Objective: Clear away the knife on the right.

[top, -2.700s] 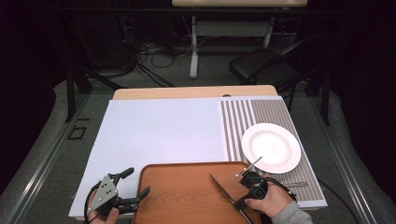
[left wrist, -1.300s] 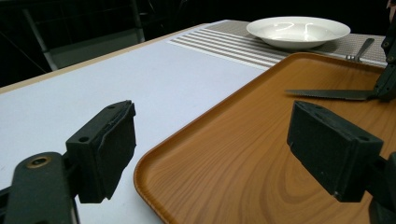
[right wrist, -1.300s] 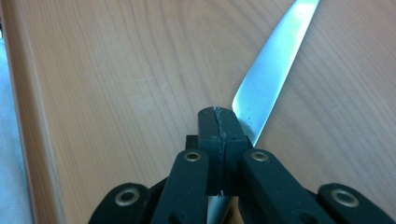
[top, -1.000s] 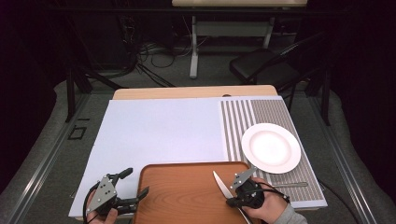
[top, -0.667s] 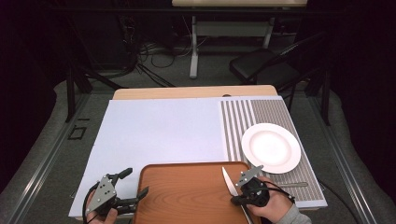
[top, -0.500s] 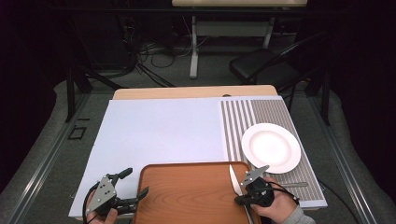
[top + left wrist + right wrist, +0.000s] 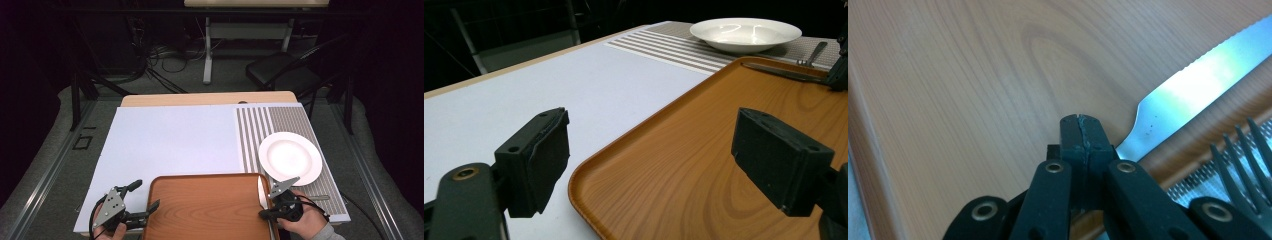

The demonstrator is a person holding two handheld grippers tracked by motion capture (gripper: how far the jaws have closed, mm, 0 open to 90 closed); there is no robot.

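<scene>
A wooden tray [image 7: 200, 210] lies at the table's near edge. My right gripper [image 7: 267, 212] is at the tray's right rim, shut on a serrated table knife [image 7: 261, 194] whose blade points away along that rim. In the right gripper view the shut gripper [image 7: 1080, 135] hides the handle, and the blade [image 7: 1198, 75] runs out to the right over the tray [image 7: 948, 75]. My left gripper [image 7: 145, 195] stands open at the tray's left corner. In the left gripper view the open gripper [image 7: 649, 160] straddles the tray's rim [image 7: 634, 145] without touching it.
A white plate [image 7: 290, 157] sits on a striped placemat [image 7: 280, 120] at the right, with a fork [image 7: 320, 198] just below it. Fork tines [image 7: 1243, 150] lie close beside my right gripper. A white mat [image 7: 170, 140] covers the table's left and middle.
My right gripper has carried the knife rightward across the tray, swinging the blade from the tray's right-middle to its right rim. The left gripper has stayed put and open.
</scene>
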